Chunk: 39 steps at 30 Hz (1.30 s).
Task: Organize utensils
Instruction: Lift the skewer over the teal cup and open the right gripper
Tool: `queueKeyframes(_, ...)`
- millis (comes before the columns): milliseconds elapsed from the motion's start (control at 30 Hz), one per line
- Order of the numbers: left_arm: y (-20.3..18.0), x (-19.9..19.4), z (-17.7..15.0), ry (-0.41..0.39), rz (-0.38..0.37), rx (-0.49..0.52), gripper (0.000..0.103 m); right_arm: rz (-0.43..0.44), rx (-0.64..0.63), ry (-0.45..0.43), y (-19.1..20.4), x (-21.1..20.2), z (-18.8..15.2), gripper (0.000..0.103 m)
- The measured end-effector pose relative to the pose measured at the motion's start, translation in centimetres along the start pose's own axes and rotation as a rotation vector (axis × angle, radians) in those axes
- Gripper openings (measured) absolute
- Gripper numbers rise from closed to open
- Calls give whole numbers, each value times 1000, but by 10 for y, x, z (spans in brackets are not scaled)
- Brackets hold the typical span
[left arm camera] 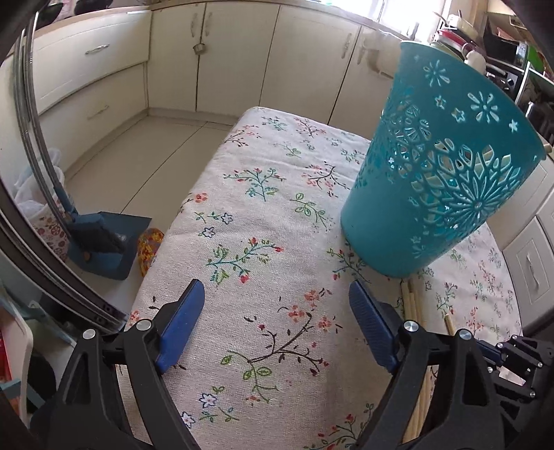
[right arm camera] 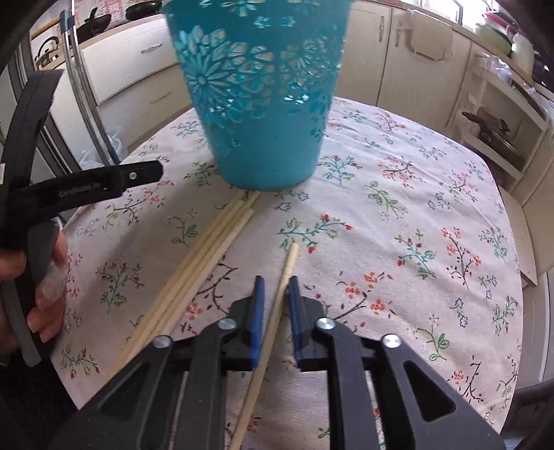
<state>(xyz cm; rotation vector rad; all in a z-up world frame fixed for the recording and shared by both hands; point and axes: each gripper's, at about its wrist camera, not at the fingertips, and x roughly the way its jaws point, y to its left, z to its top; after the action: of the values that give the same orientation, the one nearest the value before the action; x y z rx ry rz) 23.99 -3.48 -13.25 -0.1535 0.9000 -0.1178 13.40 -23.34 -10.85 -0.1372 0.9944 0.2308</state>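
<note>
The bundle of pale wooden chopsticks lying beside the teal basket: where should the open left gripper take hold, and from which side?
Grip the bundle of pale wooden chopsticks near mid-length, coming from above with the fingers straddling it crosswise. The sticks lie flat and parallel on the floral tablecloth, far tips against the teal perforated plastic basket, so that end is crowded. The left gripper is open and empty.

Bright daylight pours in from a blown-out window (left arm camera: 374, 7) at twelve o'clock, leaving soft shadows on the table (left arm camera: 277, 207), while fisheye distortion bends the cabinets (left arm camera: 207, 62) toward dark vignetted corners and the teal basket (right arm camera: 259, 86) looks slightly motion-blurred.
</note>
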Motion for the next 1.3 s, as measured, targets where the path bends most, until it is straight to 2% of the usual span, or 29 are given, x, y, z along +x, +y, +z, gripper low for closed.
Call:
queueKeyframes(133,0,1,0,5,-1,0,83,40,32,8,-5,-6,-1,6)
queueKeyframes(267,-3,2,0,12,2,15,86,97,109,-48,-14,-27,1,6)
queueKeyframes(567,-5,2,-1,17,3,30,88,299,242,-240,-33,-87,22,6)
queueKeyframes(733,-5,3,0,19,7,35,88,384,285,-405,-42,-123,63,6)
queueKeyframes(867,-6,4,-1,21,10,39,89,372,306,-571,-43,-149,115,6)
queueKeyframes(900,-6,4,-1,21,10,40,89,349,322,-631,-43,-156,133,6)
queueKeyframes(1033,-7,5,-1,23,11,44,90,285,382,-766,-46,-158,176,6)
queueKeyframes(1167,-6,5,-1,23,10,45,90,202,432,-789,-50,-132,200,6)
queueKeyframes(1300,-7,5,0,24,6,49,91,136,430,-719,-49,-97,203,6)
